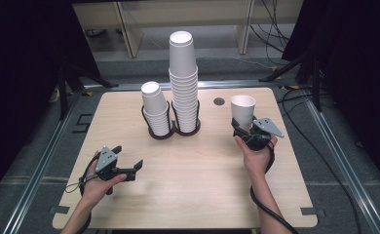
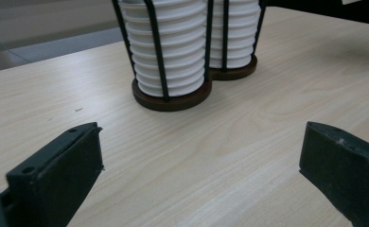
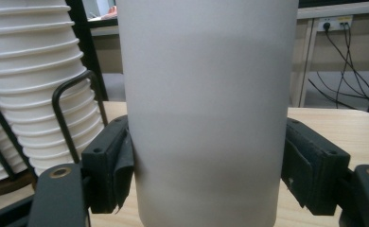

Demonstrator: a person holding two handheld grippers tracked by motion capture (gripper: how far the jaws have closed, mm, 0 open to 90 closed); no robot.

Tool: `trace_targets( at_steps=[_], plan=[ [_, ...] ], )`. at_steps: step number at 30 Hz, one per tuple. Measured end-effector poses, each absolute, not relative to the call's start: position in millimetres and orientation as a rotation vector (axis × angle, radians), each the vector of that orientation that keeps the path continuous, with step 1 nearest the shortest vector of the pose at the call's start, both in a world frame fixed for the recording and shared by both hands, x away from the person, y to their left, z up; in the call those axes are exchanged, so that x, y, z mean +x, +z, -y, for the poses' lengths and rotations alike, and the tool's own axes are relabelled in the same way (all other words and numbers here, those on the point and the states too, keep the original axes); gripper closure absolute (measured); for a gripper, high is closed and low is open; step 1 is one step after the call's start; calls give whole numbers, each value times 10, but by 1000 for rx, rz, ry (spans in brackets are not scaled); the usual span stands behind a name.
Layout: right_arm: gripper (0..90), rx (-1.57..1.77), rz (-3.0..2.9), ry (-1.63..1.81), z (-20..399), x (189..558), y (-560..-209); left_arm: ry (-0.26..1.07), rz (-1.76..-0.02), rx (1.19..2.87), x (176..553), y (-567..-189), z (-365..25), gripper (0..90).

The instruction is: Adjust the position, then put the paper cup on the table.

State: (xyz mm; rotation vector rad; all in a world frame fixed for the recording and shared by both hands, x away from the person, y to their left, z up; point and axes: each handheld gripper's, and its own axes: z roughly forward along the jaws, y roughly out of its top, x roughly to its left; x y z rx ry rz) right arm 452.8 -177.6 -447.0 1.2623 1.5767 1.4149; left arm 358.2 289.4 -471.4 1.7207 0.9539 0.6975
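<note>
Two stacks of white paper cups stand in a black wire double holder (image 1: 174, 130) at the table's middle back: a short stack (image 1: 155, 109) on the left and a tall stack (image 1: 183, 83) on the right. A single white paper cup (image 1: 243, 111) is upright at the right, and my right gripper (image 1: 244, 130) is shut on its lower part. In the right gripper view the cup (image 3: 206, 94) sits between both pads (image 3: 111, 165). My left gripper (image 1: 132, 168) hovers open at the front left. Its jaws stand wide apart, facing the holder's base (image 2: 173, 101) and the nearer stack (image 2: 168, 47).
A wooden table (image 1: 193, 185) carries everything, with bare surface in front of the holder. A small round grommet hole (image 1: 219, 101) lies behind the held cup. Cables (image 1: 305, 126) trail on the floor at the right. Shelving legs (image 1: 129, 34) stand beyond the table.
</note>
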Motion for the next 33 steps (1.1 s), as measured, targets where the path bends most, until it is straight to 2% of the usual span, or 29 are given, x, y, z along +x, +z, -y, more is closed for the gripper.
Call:
trace_targets(
  at_steps=[5,16,33],
  plan=[
    [264,1264,-1560,1415,1814,4560,-4442,699,-973,1674,3573,-4766,-2933,0],
    [262,1279,-1552,1407,1815,4689,-4380,700,-971,1684,3511,-4815,-2928,0],
    [262,1328,-1579,1353,1702,5300,-4315,690,-951,1724,3533,-4862,-2876,0]
  ],
)
